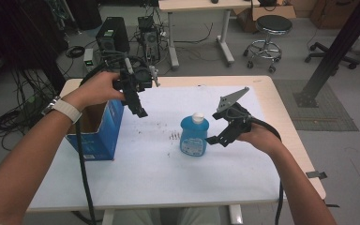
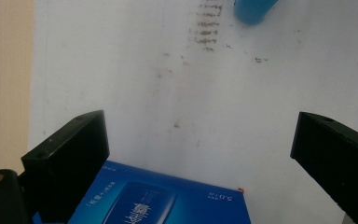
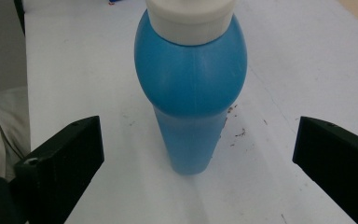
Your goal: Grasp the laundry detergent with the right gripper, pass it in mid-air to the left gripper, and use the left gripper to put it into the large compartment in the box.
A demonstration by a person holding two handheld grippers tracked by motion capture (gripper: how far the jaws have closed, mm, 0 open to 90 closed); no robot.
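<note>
Right gripper view, blue bottle (image 3: 191,88) upright, between spread fingers (image 3: 60,158), untouched

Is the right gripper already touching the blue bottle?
Apart. In the right gripper view the right gripper stands open, and white table surface shows between each jaw and the blue bottle. The high view also shows it just beside the bottle.

Bottle (image 1: 194,136) upright mid-table (image 1: 168,178), box (image 1: 98,131) at its left edge.
</note>
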